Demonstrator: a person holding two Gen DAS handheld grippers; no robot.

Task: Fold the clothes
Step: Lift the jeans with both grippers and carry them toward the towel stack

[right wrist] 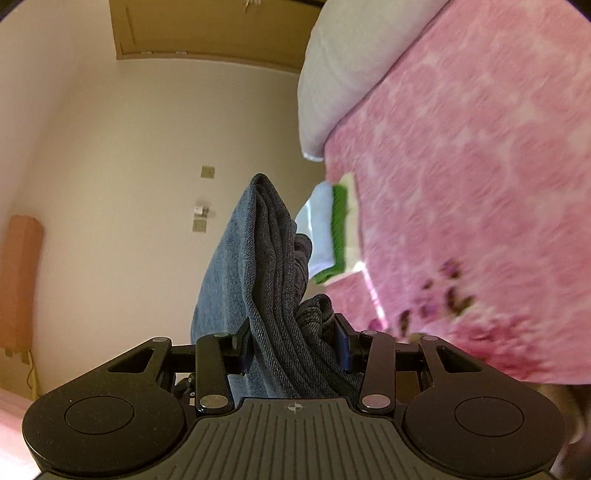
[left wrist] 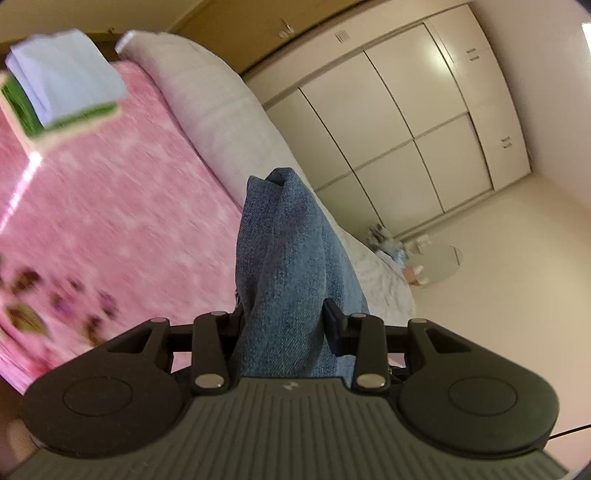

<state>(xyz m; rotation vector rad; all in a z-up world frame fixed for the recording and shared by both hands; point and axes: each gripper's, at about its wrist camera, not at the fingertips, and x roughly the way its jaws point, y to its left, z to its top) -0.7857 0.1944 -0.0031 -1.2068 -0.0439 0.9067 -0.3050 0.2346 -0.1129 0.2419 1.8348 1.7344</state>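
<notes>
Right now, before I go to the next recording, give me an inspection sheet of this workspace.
Surface: bed under a pink blanket, with a white pillow at its head.
Job's things: blue jeans, bunched and gripped at two spots; a folded stack of white and green clothes lies on the blanket.
Clutter: small items on the floor by a round mirror, too blurred to name.
Grippers: left gripper and right gripper both clamp denim.
Cables: thin dark cable at the frame's edge.
Surroundings: cream wardrobe, plain walls, wooden door.
</notes>
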